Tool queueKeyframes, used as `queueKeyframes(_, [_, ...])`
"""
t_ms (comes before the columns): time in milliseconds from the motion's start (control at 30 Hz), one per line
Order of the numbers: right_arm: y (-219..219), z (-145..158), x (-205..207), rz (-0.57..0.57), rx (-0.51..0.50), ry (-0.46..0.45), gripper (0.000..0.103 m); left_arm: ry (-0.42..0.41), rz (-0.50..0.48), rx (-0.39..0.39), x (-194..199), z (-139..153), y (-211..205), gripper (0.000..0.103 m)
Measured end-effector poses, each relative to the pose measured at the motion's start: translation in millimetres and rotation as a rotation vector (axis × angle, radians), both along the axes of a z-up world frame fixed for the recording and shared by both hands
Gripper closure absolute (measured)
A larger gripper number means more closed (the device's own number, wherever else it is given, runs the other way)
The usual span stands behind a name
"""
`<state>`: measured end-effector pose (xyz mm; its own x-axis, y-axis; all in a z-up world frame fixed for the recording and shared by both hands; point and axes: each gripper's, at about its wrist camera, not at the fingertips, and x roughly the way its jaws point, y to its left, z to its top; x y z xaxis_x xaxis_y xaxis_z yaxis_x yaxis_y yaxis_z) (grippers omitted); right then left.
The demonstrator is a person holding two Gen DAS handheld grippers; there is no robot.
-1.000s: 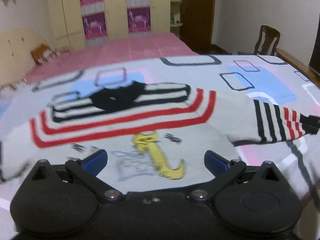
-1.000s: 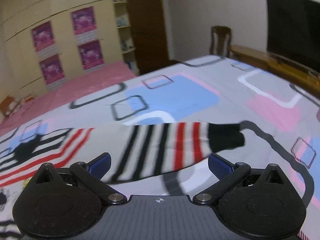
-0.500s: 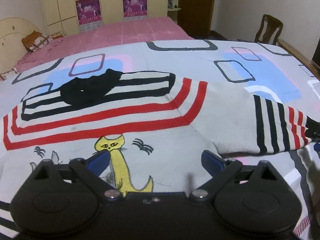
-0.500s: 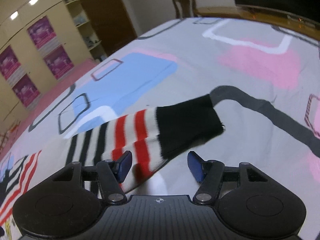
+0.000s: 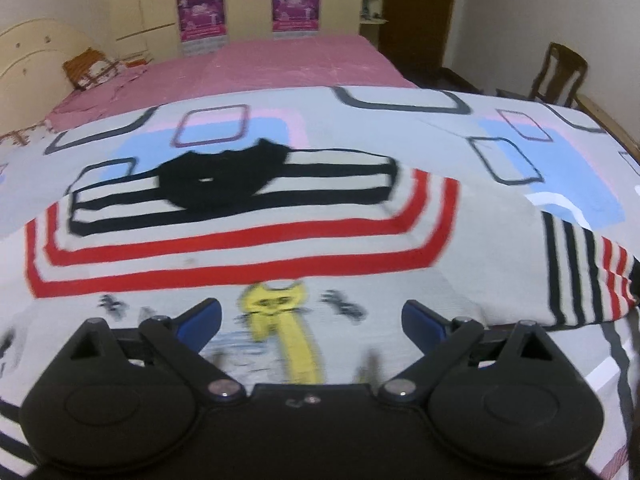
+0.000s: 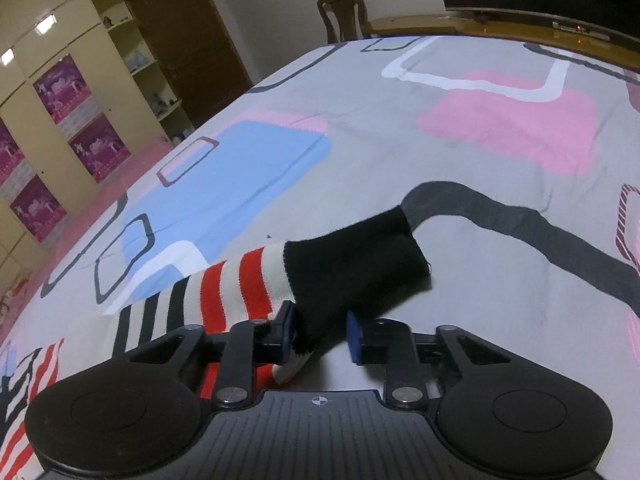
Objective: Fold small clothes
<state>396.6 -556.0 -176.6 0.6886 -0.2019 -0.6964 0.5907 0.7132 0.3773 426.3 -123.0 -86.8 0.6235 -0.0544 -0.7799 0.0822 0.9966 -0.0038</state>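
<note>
1. Right wrist view: right claw (image 6: 320, 336), jaws just closed narrow onto the black cuff (image 6: 352, 264) of the sweater's sleeve (image 6: 224, 292); cloth bunched between the pads.
2. Sleeve axis: runs from the cuff at the claw away to the left, toward the sweater body at the lower left edge of this view.
3. Left wrist view: left claw (image 5: 312, 316), jaws wide, nothing between them, hovering over the sweater (image 5: 248, 248) above its yellow cat print (image 5: 280, 320).
4. Sweater: lies flat on the bed, collar (image 5: 220, 184) on the far side, red and black stripes across the chest, right sleeve stretched out to the right.
5. Nearer arm: right, already on the cuff; a fold inward would likely carry it left along the sleeve axis, across the body.
6. Surface: bedspread (image 6: 460, 184), grey with pink and blue blocks; soft, smooth, lightly creased.
7. Room: pink sheet (image 5: 280, 64) beyond; wardrobe (image 6: 60, 120) with purple posters; chair (image 6: 342, 16); dark door (image 6: 180, 40).
</note>
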Motion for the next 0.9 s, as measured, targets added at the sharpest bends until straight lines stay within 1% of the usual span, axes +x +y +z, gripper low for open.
queueKeyframes(33, [2,1,3,0.011,0.003,0.005,0.096,0.000,0.011,-0.004,-1,0,11,0.006])
queueKeyframes(100, [12,11,9,0.031,-0.035,0.003,0.096,0.000,0.029,-0.009,-1,-1,31,0.006])
queueKeyframes(200, [42,38,16,0.101,-0.099,-0.043,0.096,-0.005,0.058,-0.015,0,-4,62,0.009])
queueKeyframes(267, [76,58,21,0.189,-0.152,-0.080,0.096,0.002,0.077,-0.039,3,-6,83,0.012])
queueKeyframes(367, [139,81,31,0.345,-0.196,-0.126,0.096,0.002,0.091,-0.095,5,-7,117,0.018])
queueKeyframes(400, [160,86,33,0.393,-0.203,-0.137,0.096,-0.002,0.090,-0.108,4,-7,128,0.021])
queueKeyframes(500, [235,95,40,0.558,-0.208,-0.161,0.096,-0.015,0.119,-0.119,0,-6,162,0.021])
queueKeyframes(600, [305,94,43,0.709,-0.204,-0.159,0.096,-0.020,0.164,-0.147,-6,-6,198,0.020])
queueKeyframes(700, [366,81,45,0.838,-0.203,-0.136,0.096,-0.020,0.206,-0.165,-13,-6,224,0.020])
queueKeyframes(800, [409,60,46,0.919,-0.186,-0.090,0.096,-0.016,0.223,-0.186,-19,-8,242,0.020])
queueKeyframes(900, [435,39,53,0.959,-0.179,-0.024,0.096,-0.009,0.216,-0.210,-22,-11,249,0.019])
